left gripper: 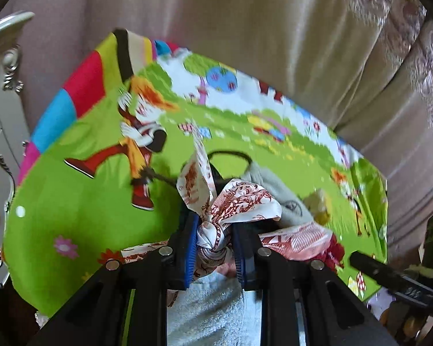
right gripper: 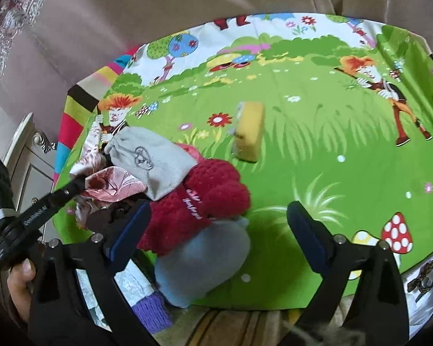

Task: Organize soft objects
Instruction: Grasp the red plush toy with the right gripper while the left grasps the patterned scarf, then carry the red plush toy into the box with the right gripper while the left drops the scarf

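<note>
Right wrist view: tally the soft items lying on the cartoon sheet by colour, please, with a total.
Red: 1, fuzzy red item
Grey: 1, grey pouch
Light blue: 1, blue cloth
Yellow: 1, sponge
Red-and-white print: 1, patterned scarf
Total: 5

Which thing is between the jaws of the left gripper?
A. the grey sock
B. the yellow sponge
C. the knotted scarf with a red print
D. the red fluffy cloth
C: in the left wrist view the left gripper has its jaws pressed on the knot of the white scarf, while the yellow sponge lies alone on the green mat.
</note>
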A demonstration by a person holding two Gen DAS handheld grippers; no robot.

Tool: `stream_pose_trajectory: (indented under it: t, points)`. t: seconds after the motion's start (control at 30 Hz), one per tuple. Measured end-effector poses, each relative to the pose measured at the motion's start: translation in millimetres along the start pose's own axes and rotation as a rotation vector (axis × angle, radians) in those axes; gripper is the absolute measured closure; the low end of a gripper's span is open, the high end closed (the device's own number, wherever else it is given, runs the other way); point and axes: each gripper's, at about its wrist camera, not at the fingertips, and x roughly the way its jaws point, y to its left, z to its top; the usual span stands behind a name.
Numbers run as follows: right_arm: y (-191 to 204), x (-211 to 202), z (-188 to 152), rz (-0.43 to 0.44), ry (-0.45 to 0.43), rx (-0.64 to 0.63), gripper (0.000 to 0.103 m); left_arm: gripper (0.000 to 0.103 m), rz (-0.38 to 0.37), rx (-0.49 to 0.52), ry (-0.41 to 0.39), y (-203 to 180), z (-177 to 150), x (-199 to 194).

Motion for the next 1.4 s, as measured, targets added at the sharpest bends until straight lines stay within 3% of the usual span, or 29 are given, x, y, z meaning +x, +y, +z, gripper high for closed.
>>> stream_pose_trajectory:
  t: [0.27, 0.5, 0.57, 0.67, 1.07, 1.4]
  points:
    - [25, 29, -3, -0.001, 0.058, -0.057, 0.017, 0.080, 0.001, -0.050, -0.079, 11, 3, -11]
    - [31, 42, 0, -0.059, 0.062, -0.090, 0.024, 0.080, -0.008, -0.035, -0.079, 9, 1, -9]
    - [34, 43, -3, -0.075, 0.065, -0.123, 0.039, 0.080, -0.007, -0.029, -0.085, 7, 0, -10]
    - [36, 40, -5, -0.045, 0.056, -0.139, 0.080, 0.080, -0.004, -0.026, -0.094, 6, -1, -13]
    - [40, -4, -6, -0.073, -0.102, -0.216, 0.081, 0.080, -0.005, -0.004, -0.159, -4, -3, -35]
    - [17, -55, -9, -0.094, -0.215, -0.198, 0.081, 0.080, -0.045, 0.040, -0.180, -36, -9, -56]
